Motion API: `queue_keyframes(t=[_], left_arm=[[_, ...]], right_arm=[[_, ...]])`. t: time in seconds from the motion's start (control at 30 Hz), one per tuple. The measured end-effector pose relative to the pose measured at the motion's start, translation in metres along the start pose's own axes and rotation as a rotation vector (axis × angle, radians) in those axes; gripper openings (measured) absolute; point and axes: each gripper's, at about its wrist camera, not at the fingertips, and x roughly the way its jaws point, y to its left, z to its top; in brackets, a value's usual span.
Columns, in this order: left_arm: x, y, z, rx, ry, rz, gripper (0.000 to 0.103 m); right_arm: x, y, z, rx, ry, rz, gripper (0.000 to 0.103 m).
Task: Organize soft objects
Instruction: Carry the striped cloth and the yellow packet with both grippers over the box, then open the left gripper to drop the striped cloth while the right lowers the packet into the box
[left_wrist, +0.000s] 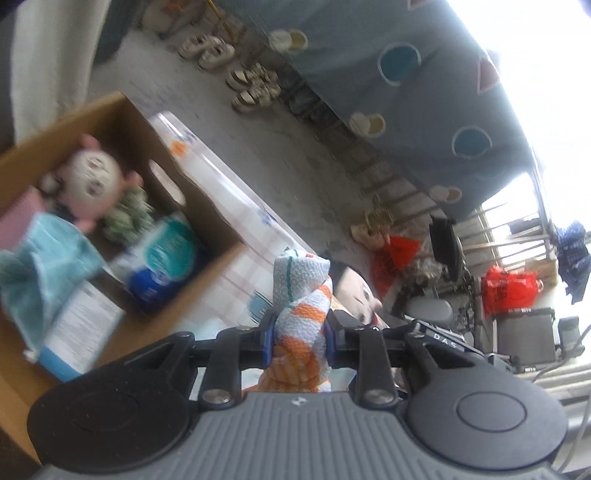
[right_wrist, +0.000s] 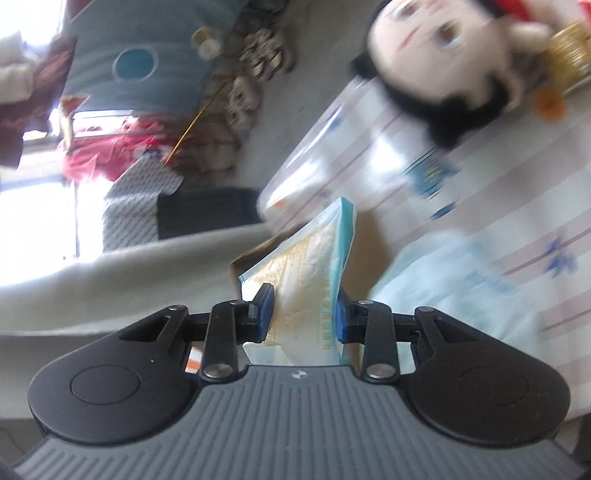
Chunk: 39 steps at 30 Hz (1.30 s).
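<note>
With the left hand-held gripper (left_wrist: 298, 341) clamped on an orange-striped cloth (left_wrist: 301, 295) and the right hand-held gripper (right_wrist: 303, 315) pinching a flat packet (right_wrist: 314, 266), both seem mid-carry, next needing release into the cardboard box (left_wrist: 207, 206).

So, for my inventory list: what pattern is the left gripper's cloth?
White with orange stripes; left wrist view.

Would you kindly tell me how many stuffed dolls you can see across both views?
2. A pink round-faced doll lies inside the cardboard box; a black-haired doll lies on the striped table cover beyond the grippers. Others may be hidden deeper in the box.
</note>
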Motion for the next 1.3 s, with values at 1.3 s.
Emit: queue_keyframes(t=[1.3], left_arm=[[0.037,0.228,0.042,0.386,0.255,0.641,0.04]], right_arm=[[0.203,0.035,-0.108,-0.286,0.258,-0.198,0.027]])
